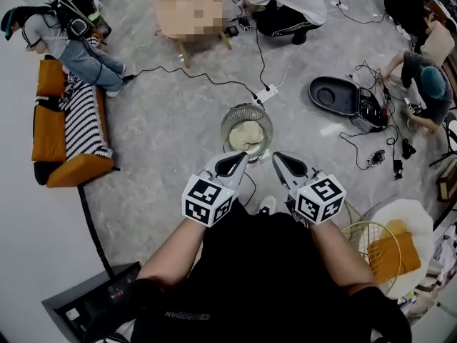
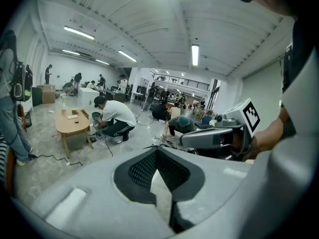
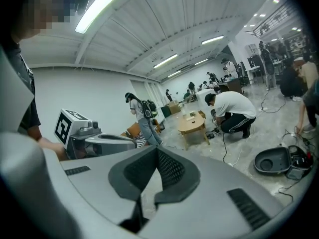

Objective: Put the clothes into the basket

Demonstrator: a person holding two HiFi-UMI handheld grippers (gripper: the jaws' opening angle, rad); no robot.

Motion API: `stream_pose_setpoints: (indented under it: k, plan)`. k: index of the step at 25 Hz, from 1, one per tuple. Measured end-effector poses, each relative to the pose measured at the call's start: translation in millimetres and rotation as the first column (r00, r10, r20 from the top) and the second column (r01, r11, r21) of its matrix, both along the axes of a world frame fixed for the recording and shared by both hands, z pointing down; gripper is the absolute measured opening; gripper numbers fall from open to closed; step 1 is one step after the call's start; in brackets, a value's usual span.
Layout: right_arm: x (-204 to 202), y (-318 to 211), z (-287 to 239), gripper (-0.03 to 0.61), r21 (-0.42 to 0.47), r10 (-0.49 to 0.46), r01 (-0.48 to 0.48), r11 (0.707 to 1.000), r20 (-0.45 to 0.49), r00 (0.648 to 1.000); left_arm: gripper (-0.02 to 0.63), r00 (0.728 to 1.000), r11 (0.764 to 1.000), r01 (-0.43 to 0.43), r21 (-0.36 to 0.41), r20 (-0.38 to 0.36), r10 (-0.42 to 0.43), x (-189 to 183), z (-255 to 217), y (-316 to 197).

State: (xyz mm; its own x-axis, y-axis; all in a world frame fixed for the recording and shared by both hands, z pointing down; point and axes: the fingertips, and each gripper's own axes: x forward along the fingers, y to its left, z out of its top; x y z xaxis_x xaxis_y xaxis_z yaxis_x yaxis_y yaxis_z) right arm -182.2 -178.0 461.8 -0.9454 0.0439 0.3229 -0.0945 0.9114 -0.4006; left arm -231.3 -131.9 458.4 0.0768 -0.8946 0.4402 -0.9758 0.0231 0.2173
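A round see-through basket (image 1: 227,123) stands on the grey floor straight ahead, with a cream cloth (image 1: 246,136) bundled inside it. My left gripper (image 1: 241,157) and right gripper (image 1: 278,157) are held side by side in front of my chest, their tips over the basket's near rim in the head view. In the left gripper view the left gripper (image 2: 157,151) has its jaws met at the tip with nothing between them. The right gripper (image 3: 157,151) looks the same in its own view. Each gripper also shows in the other's view: the right gripper (image 2: 214,137), the left gripper (image 3: 99,143).
An orange sofa (image 1: 50,131) with a striped cloth and a seated person is at the left. A wooden table (image 1: 189,9), a crouching person (image 1: 282,6), a black open case (image 1: 335,95), cables and a power strip (image 1: 265,91) lie beyond. A yellow wire basket (image 1: 371,238) stands right.
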Motion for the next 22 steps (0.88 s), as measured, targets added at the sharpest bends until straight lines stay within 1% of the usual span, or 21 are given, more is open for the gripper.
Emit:
stream_pose_setpoints:
  k: [4,6,9,14,17,22]
  plan:
    - [11,17,9,0.014,-0.014,-0.022,0.022,1.000,-0.012,1.000,0.003,0.999,0.999,0.046,-0.025,-0.004,-0.046,9,6,18]
    - [13,27,11,0.014,-0.022,-0.027,0.027,0.999,-0.014,1.000,0.003,0.999,0.998,0.045,-0.037,-0.005,-0.045,11,7,27]
    - [10,37,11,0.014,-0.027,-0.018,0.017,0.999,-0.011,1.000,0.003,1.000,0.999,0.017,-0.037,0.005,-0.017,7,4,31]
    - [-1,51,6,0.014,-0.033,0.016,-0.016,0.999,-0.006,1.000,0.003,0.998,0.998,-0.051,-0.022,0.022,0.052,-1,-8,32]
    - [-10,63,3,0.014,-0.028,0.034,-0.034,0.999,-0.005,0.999,0.003,0.996,0.996,-0.090,-0.014,0.021,0.090,-5,-15,41]
    - [-32,81,-4,0.014,-0.009,0.056,-0.056,0.998,-0.004,0.998,0.003,0.993,0.993,-0.116,-0.012,0.014,0.116,-24,-16,60]
